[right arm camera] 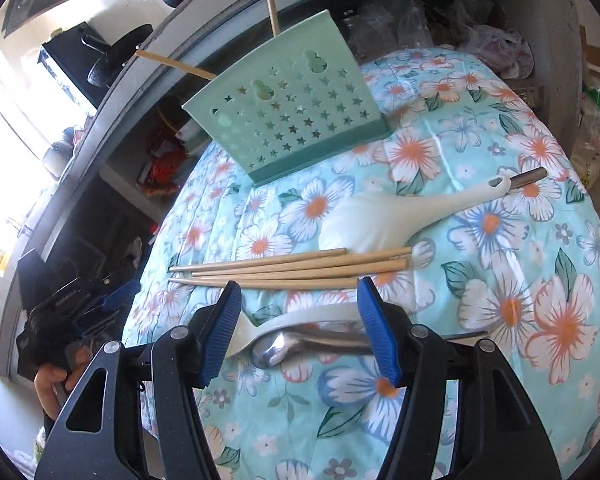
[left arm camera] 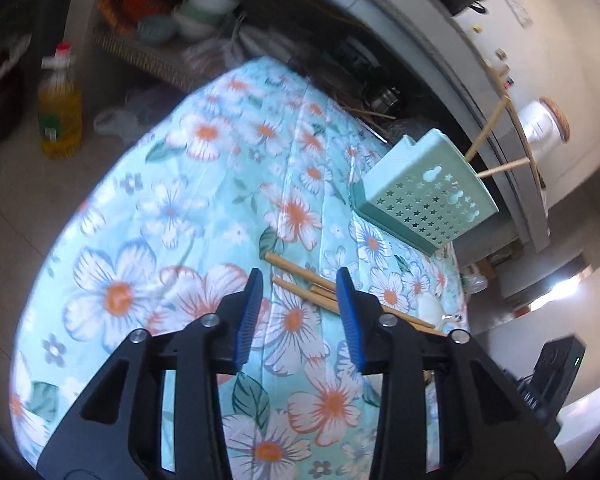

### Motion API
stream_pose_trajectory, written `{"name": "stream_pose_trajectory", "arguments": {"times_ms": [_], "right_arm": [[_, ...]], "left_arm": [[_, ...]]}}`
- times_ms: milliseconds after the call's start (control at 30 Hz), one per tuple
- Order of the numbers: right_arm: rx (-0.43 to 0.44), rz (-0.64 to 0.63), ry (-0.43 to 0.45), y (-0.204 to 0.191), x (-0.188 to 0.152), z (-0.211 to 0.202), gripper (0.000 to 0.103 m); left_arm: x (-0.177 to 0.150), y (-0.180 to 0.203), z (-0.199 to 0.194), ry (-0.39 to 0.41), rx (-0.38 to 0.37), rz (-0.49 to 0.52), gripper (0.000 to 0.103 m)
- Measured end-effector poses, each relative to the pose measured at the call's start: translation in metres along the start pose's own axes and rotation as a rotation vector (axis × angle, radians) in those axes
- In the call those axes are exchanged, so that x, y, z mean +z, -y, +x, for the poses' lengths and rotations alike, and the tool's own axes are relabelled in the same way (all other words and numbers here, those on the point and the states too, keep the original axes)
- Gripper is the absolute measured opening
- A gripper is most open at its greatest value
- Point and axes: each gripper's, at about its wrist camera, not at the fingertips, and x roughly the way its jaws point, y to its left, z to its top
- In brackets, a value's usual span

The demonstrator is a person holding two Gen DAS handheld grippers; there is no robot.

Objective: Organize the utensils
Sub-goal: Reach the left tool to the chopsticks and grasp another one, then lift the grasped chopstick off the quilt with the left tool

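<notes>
From my left wrist view, the left gripper (left arm camera: 298, 276) hangs over the floral tablecloth (left arm camera: 148, 208) with its blue pads apart and nothing between them; it is released. Just beyond its fingertips lie the ends of the loose wooden chopsticks (left arm camera: 300, 274), running off to the right behind the right-hand finger. Farther off and to the right stands the mint-green utensil holder (left arm camera: 424, 194), its star-punched wall facing me, with two chopsticks (left arm camera: 484, 136) sticking out of its top. Off the cloth at far left, a bottle of yellow oil (left arm camera: 60, 116) stands on the floor.

From my right wrist view, the right gripper (right arm camera: 298, 288) is also released, jaws apart above the cloth and pressing on nothing. Between its fingers, lower in the frame, I see a white plastic spoon (right arm camera: 296, 318) and a metal spoon (right arm camera: 284, 346) lying together on the cloth. Just beyond the fingertips the bundle of chopsticks lies crosswise, left to right. Past them rests a white rice paddle (right arm camera: 384, 216), its handle pointing right and touching a dark metal handle (right arm camera: 530, 178) at the far right. The holder stands at the far edge of the table, tilted in this lens. At the left edge I see the other gripper and the hand (right arm camera: 52, 380) holding it.
</notes>
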Motion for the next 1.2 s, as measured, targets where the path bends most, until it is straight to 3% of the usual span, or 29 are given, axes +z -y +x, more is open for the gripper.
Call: {"name": "stream_pose_trajectory", "arguments": {"times_ms": [233,533,767,867,1033,1200], "right_arm": [[0.004,-0.012,0.019,-0.005,0.005,-0.009,0.059],[0.005,-0.005,-0.003,-0.003,0.005,0.001,0.059],[0.011,0.0,-0.015,-0.003,0.006,0.007,0.059],[0.012,0.001,-0.014,-0.003,0.006,0.007,0.059],[0.009,0.007,-0.001,-0.001,0.006,0.001,0.059],[0.014,0.007,0.009,0.0,0.007,-0.001,0.059]], "left_arm": [[0.014,-0.027,0.044,-0.118,-0.042,-0.19,0.03],[0.038,-0.033,0.072,-0.142,-0.09,-0.301,0.02],[0.06,-0.029,0.087,-0.09,-0.179,-0.364,0.02],[0.068,-0.027,0.089,-0.05,-0.181,-0.361,0.02],[0.066,-0.018,0.065,0.001,-0.115,-0.281,0.025],[0.047,-0.002,0.067,-0.123,-0.091,-0.221,0.025]]}}
